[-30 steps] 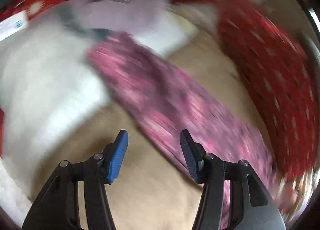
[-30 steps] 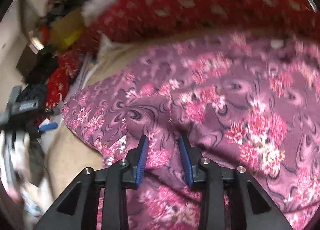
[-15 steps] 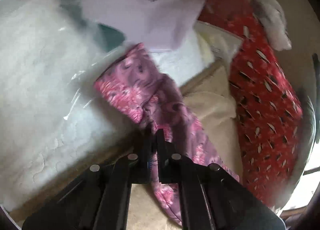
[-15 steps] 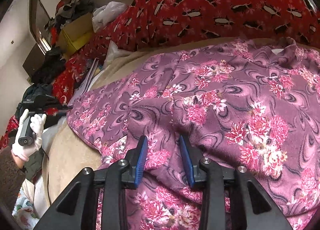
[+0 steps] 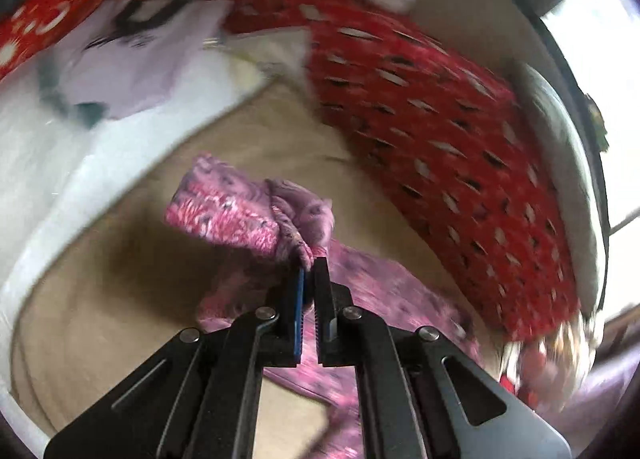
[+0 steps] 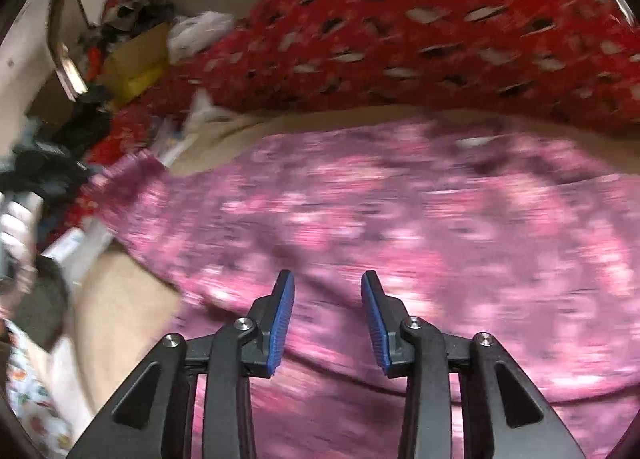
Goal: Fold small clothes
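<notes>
Pink-and-mauve floral fabric, a soft printed garment (image 6: 400, 219), lies spread over a tan padded surface (image 5: 120, 299). In the right wrist view it fills most of the frame, its near edge running under the tool; that view is heavily blurred, so the print cannot be read in detail.

Left gripper (image 5: 308, 271): black arms, blue ribbed pads, jaws brought together and clamped on a bunched corner of the garment. The pinched corner stands clear of the tan surface, with a fold of the fabric drooping to the left of the pads and the remainder trailing down and to the right beneath the tool.

Right gripper (image 6: 327, 287): jaws apart, with a clear gap between the blue pads. The fabric lies beneath and ahead of them; whether the pads touch it cannot be told from the blurred frame.

Surroundings: a red patterned blanket (image 5: 460, 139) borders the far side of the tan surface. A white quilted cover (image 5: 40, 147) lies at the left, with a pale lilac printed top (image 5: 132, 59) on it. In the right wrist view a white-gloved hand (image 6: 16, 227) holds the other tool's handle at the left edge.
</notes>
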A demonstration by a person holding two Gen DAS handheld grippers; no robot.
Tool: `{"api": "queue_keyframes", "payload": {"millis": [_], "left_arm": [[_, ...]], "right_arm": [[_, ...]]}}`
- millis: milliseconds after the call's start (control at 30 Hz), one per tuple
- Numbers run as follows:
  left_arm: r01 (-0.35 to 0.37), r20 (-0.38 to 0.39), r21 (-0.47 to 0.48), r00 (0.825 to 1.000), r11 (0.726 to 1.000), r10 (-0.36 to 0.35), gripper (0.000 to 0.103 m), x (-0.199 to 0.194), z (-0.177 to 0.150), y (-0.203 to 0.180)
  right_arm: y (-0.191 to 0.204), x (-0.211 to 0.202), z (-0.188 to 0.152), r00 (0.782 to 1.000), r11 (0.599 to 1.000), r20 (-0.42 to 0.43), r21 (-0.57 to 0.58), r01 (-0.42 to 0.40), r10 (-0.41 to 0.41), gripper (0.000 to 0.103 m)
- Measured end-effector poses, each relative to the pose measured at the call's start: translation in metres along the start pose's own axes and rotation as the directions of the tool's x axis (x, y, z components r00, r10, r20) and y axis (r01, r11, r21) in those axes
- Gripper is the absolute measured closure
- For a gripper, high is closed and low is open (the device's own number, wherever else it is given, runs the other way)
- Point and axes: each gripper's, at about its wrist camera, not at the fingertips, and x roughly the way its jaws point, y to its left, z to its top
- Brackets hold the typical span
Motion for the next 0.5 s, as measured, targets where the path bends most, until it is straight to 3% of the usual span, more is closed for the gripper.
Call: {"api": "queue_keyframes", "payload": {"millis": [133,233,367,500], "left_arm": [[0.048,-0.031,0.109,0.999,0.993,-0.045,0.101,0.001,-0.031,-0.065],[0.082,-0.076,0.167,0.995,0.983,-0.07,0.101,0.013,-0.057,-0.106],[0.128,-0.173,0.168,0.98,0.977,-0.098,0.101,0.042,-0.094,-0.139],[0.119,-0.264,0.204,0.962,0.972,-0.063,0.101,0.084,-0.14,-0.162]], "right_arm": [[-0.048,-0.022,-0.01,0.991,0.99,0.002,0.032,0.134,-0.135,0.066],[-0.086,-0.028,-0.025,0.983,0.978,-0.025,0.107,0.181,-0.179,0.063],[-0.104,-0.032,-0.045,0.993,0.984,0.025,0.136,0.112,-0.116,0.062],[-0.095,-0.032,-0.051,0.992,0.99,0.054,0.088,0.113,-0.118,0.05]]}}
